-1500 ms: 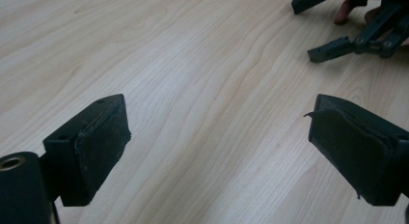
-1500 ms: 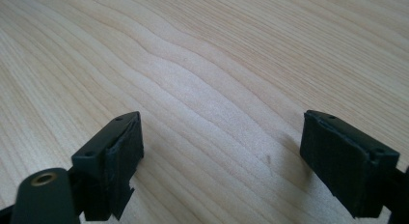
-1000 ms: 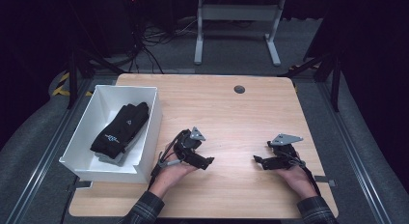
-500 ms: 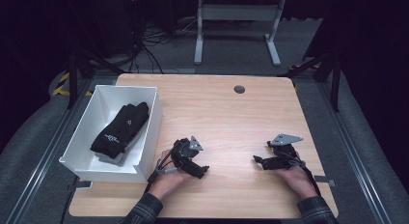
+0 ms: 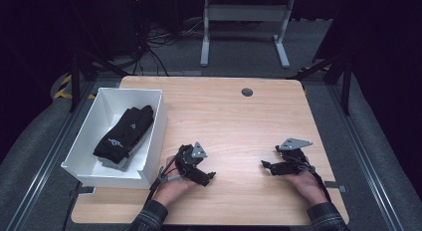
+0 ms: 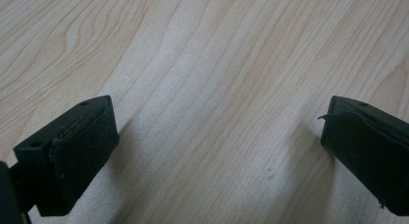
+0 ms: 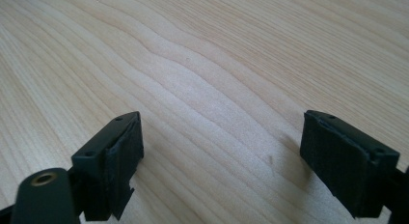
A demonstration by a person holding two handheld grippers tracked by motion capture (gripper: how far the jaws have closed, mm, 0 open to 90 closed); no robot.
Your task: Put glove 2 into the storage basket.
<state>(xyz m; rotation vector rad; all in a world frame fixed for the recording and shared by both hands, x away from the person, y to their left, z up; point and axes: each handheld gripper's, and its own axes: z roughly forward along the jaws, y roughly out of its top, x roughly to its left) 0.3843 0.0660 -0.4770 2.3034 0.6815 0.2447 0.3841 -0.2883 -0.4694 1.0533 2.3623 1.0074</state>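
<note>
Left gripper [image 5: 209, 177] sits low on the wooden table [image 5: 234, 121], just right of the white bin [image 5: 87, 141], jaws spread wide after just opening, nothing but bare wood between them [image 6: 217, 137]. Right gripper [image 5: 263, 165] rests near the table's right front, jaws also apart and empty [image 7: 217, 137], tips pointing toward the left one. Both hands come in from the near edge. Black gloves [image 5: 124, 134] lie stacked inside the bin, well apart from either gripper.
</note>
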